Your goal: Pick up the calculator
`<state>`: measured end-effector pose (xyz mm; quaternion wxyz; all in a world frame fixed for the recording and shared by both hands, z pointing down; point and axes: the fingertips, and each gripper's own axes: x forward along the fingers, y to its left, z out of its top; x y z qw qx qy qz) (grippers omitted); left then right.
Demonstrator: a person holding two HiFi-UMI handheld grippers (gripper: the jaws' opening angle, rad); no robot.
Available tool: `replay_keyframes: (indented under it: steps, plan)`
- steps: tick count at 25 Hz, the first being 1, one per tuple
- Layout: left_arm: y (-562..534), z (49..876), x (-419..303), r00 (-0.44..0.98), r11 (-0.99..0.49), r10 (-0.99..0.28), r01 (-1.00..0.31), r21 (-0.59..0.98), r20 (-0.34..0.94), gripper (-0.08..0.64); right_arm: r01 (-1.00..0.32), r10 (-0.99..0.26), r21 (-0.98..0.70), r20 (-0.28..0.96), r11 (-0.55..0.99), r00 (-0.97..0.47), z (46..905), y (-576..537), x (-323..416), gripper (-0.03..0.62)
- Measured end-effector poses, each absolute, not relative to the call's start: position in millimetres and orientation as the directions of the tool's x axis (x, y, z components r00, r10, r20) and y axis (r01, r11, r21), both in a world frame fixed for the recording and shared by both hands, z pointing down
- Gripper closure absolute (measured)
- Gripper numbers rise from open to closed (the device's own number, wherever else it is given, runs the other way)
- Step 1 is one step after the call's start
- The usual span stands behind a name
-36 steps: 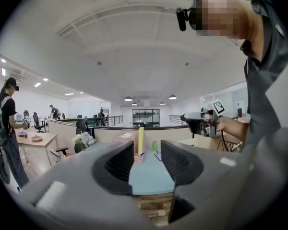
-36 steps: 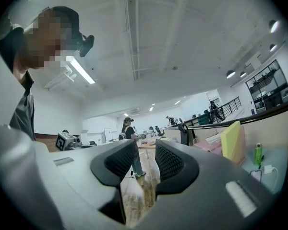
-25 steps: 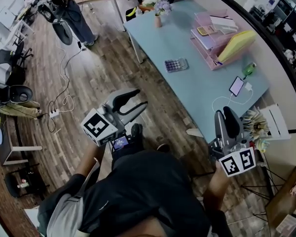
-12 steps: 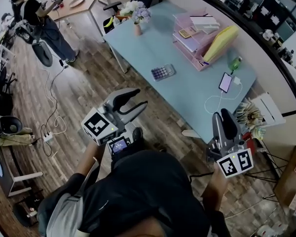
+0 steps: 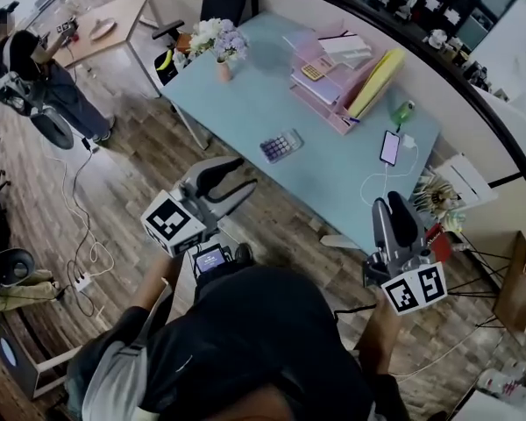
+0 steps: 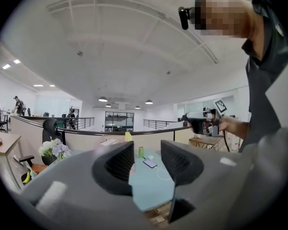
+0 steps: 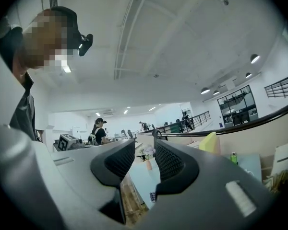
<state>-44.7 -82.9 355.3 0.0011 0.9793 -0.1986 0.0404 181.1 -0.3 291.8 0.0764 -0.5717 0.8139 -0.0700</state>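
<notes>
1. Left tool [image 5: 248,173] is held above the wooden floor [image 5: 114,191], short of the near edge of the light blue desk [image 5: 333,182]. Its 2 jaws stand apart with a medium gap. Nothing is between them, and the left gripper view shows only the far desk through the gap.
2. The right tool [image 5: 389,202] is held by the desk's near right corner, with its jaws pointing towards the desk. The jaws are a little apart, a narrower gap than the left tool's, and they hold nothing.
3. The calculator [image 5: 281,145] lies flat on the desk close to the front edge, with its keys facing up. Neither tool touches it, and it is well apart from both, though nearer the left one.
4. Behind the calculator, towards the back of the desk, stands a stack of pink trays [image 5: 324,90]. A yellow folder [image 5: 377,68] leans against its right side.
5. A phone [image 5: 390,147] lies to the right of the calculator with a white cable [image 5: 377,181] plugged in. A green bottle [image 5: 403,112] stands just behind it.
6. A vase of flowers [image 5: 219,42] stands at the far left corner of the desk.
7. A person [image 5: 26,60] stands on the floor well to the left, far from the desk.
</notes>
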Motion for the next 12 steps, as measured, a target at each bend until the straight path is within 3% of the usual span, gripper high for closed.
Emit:
replay_keyframes:
  steps: [12]
  plan:
    - [-125.5,356.3,-79.4,0.951,-0.953,-0.301,-0.302,0.001,0.072,0.332,-0.95,-0.969,-0.193,-0.03,0.245,-0.244,293.9,-22.0,134.7,0.479]
